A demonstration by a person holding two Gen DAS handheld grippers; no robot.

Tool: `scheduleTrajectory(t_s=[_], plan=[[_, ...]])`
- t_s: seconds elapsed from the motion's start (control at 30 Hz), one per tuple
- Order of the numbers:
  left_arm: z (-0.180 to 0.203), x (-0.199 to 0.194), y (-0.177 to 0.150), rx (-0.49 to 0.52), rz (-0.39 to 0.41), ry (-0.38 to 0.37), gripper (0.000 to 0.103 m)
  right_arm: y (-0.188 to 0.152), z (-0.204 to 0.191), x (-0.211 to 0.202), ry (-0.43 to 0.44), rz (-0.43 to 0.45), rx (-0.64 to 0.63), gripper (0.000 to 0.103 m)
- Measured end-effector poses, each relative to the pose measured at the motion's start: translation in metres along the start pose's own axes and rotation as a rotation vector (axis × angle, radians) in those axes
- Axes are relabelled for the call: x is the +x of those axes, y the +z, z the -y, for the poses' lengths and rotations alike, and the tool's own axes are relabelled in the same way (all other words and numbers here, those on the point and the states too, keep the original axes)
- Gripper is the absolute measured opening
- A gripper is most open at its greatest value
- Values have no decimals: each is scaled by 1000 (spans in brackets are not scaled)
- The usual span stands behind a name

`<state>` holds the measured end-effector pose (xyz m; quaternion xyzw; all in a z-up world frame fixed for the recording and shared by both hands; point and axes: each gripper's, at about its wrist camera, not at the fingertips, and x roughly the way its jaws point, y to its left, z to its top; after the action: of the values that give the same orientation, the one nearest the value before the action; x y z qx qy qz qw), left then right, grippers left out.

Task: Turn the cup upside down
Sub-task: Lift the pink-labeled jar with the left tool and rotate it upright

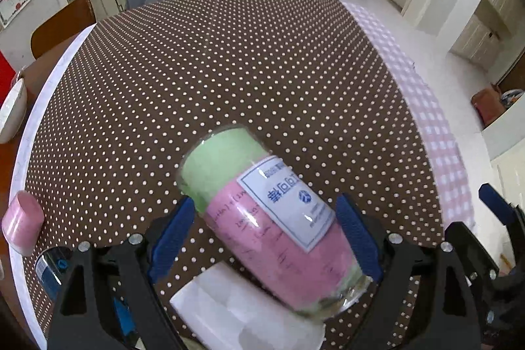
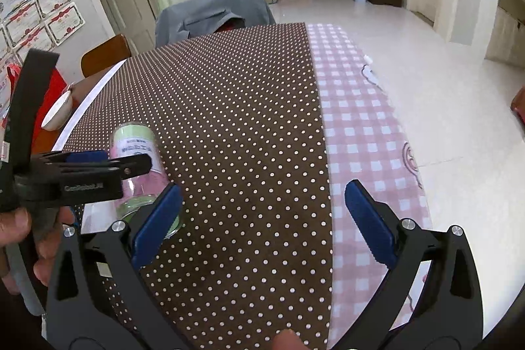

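At the far left edge of the left wrist view a small pink cylinder [image 1: 22, 225] stands at the rim of the brown, white-dotted table [image 1: 229, 71], clear of the work. Toward the lower centre, the clear glass cup lined with green and pink paper and a white printed label [image 1: 272, 218] lies tilted between the 2 blue pads of the left gripper [image 1: 274, 238], which is closed on its sides; a white block [image 1: 236, 310] sits beneath it. The cup's long axis runs from upper left to lower right of that frame, the green end pointing away and the clear glass end toward the camera, so the flip looks partway through, though I cannot tell which end is the mouth. In the right wrist view the same cup [image 2: 137, 150] shows at centre left, held by the left gripper [image 2: 108, 169], while the right gripper [image 2: 262, 218] at lower centre stands wide and empty over the table [image 2: 256, 107], just beside the cup but apart. The left gripper alone carries the turn.
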<state>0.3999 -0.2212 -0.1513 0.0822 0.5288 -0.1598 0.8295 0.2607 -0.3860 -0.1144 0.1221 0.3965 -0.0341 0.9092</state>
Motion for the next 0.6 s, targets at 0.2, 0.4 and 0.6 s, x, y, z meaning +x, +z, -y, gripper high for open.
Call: scheduleTrajectory(t_s=[0.2,0.4,0.6], plan=[[11,18,6,41,-43,-4,86,-1,10,16,19,-25,25,97],[19,22,10,135,-54,-22,82,-5,17,19,24,-34,41,97],[28,21,17,184,-34,-83,73,-8,19,14,20,-27,56,97]])
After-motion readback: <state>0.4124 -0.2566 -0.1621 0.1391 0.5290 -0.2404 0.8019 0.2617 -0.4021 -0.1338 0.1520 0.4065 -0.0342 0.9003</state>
